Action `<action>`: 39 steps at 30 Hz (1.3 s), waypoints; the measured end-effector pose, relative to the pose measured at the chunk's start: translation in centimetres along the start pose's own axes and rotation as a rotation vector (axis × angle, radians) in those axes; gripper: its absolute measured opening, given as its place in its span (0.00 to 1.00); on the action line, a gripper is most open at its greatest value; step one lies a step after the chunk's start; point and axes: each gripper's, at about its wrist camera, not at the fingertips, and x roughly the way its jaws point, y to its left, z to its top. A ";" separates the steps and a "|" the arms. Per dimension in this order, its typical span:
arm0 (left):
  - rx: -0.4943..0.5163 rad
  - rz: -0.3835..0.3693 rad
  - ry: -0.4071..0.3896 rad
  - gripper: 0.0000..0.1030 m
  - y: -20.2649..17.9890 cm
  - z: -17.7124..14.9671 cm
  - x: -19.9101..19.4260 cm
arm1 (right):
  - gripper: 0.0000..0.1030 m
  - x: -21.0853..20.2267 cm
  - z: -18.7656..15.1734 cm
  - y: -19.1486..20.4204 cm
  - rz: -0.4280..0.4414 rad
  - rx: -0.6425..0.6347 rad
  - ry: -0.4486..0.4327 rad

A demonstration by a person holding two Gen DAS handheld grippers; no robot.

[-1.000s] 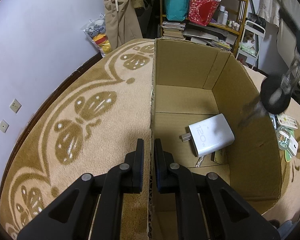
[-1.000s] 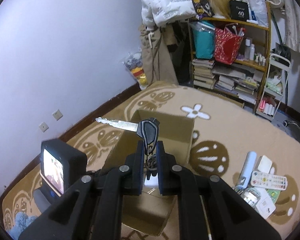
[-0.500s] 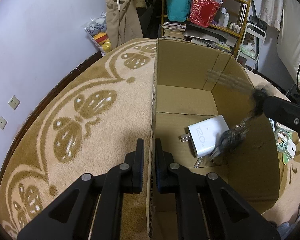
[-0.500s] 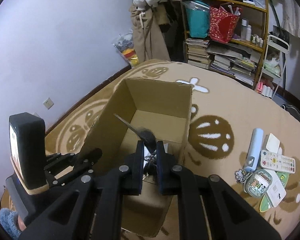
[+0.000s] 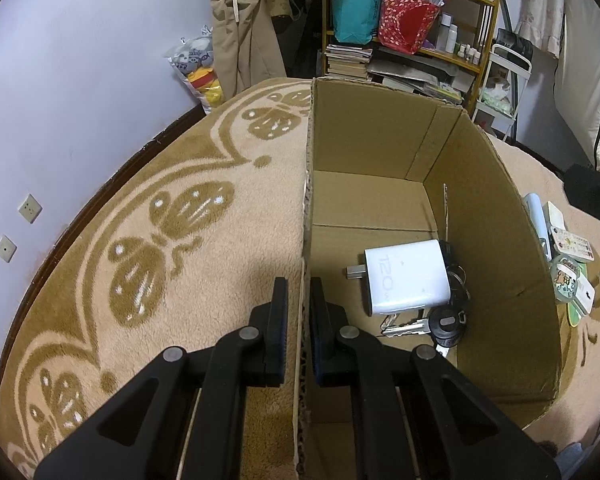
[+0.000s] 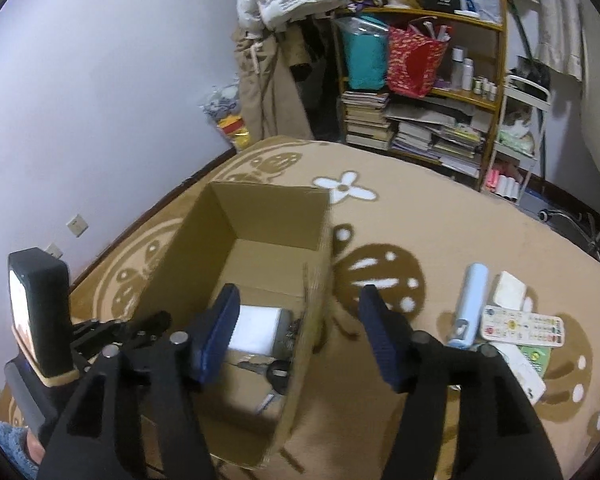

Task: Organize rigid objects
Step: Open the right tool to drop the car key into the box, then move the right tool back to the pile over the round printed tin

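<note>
An open cardboard box (image 5: pixel 380 140) stands on the patterned rug. My left gripper (image 5: pixel 299 308) is shut on the box's left wall, whose edge runs between the two fingers. On the box floor lie a white charger (image 5: pixel 406 276) and, touching its right side, a bunch of keys (image 5: pixel 444 326) with a black fob. My right gripper (image 6: pixel 300 320) hovers above the box's (image 6: pixel 268 216) right wall. Its jaws are opening and hold nothing. Below it lie the charger (image 6: pixel 256 330) and the keys (image 6: pixel 276 372).
Right of the box, on the rug, lie a light blue tube (image 6: pixel 470 300), a remote (image 6: pixel 520 326), a white block (image 6: pixel 510 288) and small cards. A cluttered shelf (image 6: pixel 440 80) stands at the back. The left hand's gripper body (image 6: pixel 36 312) is at the left.
The right gripper came down over the box with the keys and opened. The keys now lie on the box floor beside the charger. The left gripper kept its hold.
</note>
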 end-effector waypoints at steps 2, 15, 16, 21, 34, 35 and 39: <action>0.000 0.000 0.000 0.09 0.0 0.0 0.0 | 0.70 -0.1 0.0 -0.6 -0.018 0.006 0.003; 0.003 0.001 0.000 0.09 0.1 -0.1 0.0 | 0.96 0.0 -2.4 -8.1 -0.106 0.188 0.056; 0.004 0.002 0.000 0.09 0.1 0.0 0.0 | 0.96 0.1 -2.7 -8.8 -0.117 0.206 0.063; 0.008 0.004 0.001 0.09 0.2 -0.1 0.1 | 0.96 -0.4 -4.1 -12.2 -0.162 0.260 0.070; 0.008 0.004 0.000 0.09 0.2 -0.1 0.1 | 0.81 0.9 -6.6 -16.9 -0.206 0.338 0.096; 0.007 0.003 0.000 0.09 0.2 -0.1 0.1 | 0.77 1.2 -6.8 -17.0 -0.208 0.340 0.104; 0.008 0.004 0.000 0.09 0.1 -0.1 0.1 | 0.68 2.1 -7.5 -17.3 -0.214 0.331 0.117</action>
